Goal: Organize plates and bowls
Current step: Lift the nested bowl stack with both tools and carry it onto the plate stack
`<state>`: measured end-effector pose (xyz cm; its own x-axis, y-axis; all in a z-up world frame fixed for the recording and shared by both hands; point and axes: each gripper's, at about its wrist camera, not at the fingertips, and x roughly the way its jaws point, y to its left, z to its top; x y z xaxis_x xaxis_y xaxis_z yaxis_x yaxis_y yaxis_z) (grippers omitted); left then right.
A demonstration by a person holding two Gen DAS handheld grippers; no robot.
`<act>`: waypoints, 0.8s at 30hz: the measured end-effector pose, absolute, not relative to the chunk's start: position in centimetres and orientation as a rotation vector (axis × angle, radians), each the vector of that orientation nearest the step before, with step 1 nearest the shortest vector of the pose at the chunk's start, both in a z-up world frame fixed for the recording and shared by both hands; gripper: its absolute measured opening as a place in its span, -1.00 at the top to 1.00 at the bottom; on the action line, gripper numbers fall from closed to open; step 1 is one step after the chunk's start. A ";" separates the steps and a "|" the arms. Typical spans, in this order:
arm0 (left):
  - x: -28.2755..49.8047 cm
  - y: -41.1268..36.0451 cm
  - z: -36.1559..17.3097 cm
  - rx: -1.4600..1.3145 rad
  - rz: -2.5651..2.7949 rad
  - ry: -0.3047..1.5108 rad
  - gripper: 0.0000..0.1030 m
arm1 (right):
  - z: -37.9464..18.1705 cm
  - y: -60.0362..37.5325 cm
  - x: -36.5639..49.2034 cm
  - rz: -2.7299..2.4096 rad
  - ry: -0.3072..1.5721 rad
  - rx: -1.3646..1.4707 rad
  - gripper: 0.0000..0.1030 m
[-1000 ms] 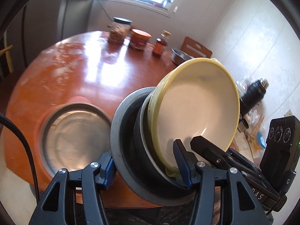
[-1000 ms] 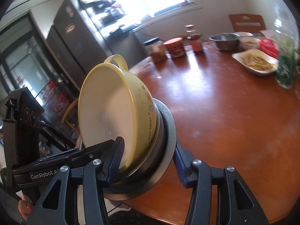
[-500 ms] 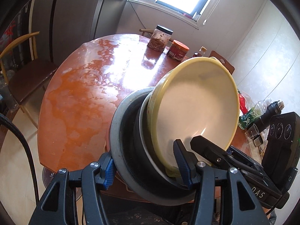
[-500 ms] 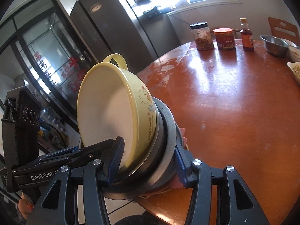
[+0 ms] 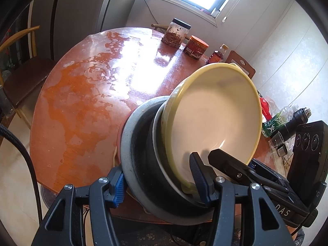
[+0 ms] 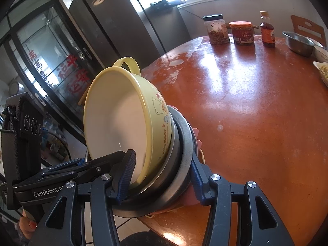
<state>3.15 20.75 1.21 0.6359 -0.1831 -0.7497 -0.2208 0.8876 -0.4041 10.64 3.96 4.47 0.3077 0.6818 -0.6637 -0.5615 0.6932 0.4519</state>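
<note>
- Nearest me, my left gripper [image 5: 160, 180] is clamped across the edge of the nested stack [image 5: 143, 153]: one pad behind the grey plate [image 5: 128, 143], the other inside the yellow bowl [image 5: 215, 112].
- My right gripper [image 6: 162, 174] pinches the same stack from the opposite side, one pad in the bowl and one behind the plate, so both jaws are held partway apart by the crockery.
- The stack is tilted steeply, the bowl's mouth facing sideways and its loop handle [image 6: 127, 63] uppermost. A pale pink dish [image 6: 194, 135] peeks out behind the grey plate.
- Since a second ago the view has swung. A steel plate that lay below the left gripper is gone from sight, and the stack now hangs over the near rim of the round table [image 5: 86, 94].
- I judge I am carrying the pile to a set-down spot, with nothing released yet.
- The near and middle tabletop is bare, which leaves broad room to lower the stack.
- Further out on the right are a steel bowl [image 6: 298, 42] and a food dish [image 6: 322, 69].
- Farthest, a jar [image 5: 177, 33], a red tin [image 5: 195, 47] and a bottle [image 5: 217, 55] line the far edge.
</note>
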 end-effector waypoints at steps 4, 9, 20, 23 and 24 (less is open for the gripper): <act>2.9 20.8 1.1 -0.501 0.013 0.884 -0.09 | 4.5 4.0 10.3 0.827 0.941 0.144 -0.06; 3.1 20.8 1.1 -0.501 0.008 0.886 -0.10 | 4.5 3.9 10.0 0.834 0.943 0.149 -0.09; 3.2 21.1 1.7 -0.483 0.041 0.875 -0.22 | 5.4 3.3 9.9 0.794 0.898 0.141 -0.45; 3.1 21.4 2.1 -0.487 0.046 0.864 -0.23 | 5.8 2.7 10.2 0.785 0.879 0.145 -0.45; 3.1 21.5 2.2 -0.485 0.047 0.862 -0.23 | 5.8 2.5 10.4 0.779 0.882 0.151 -0.45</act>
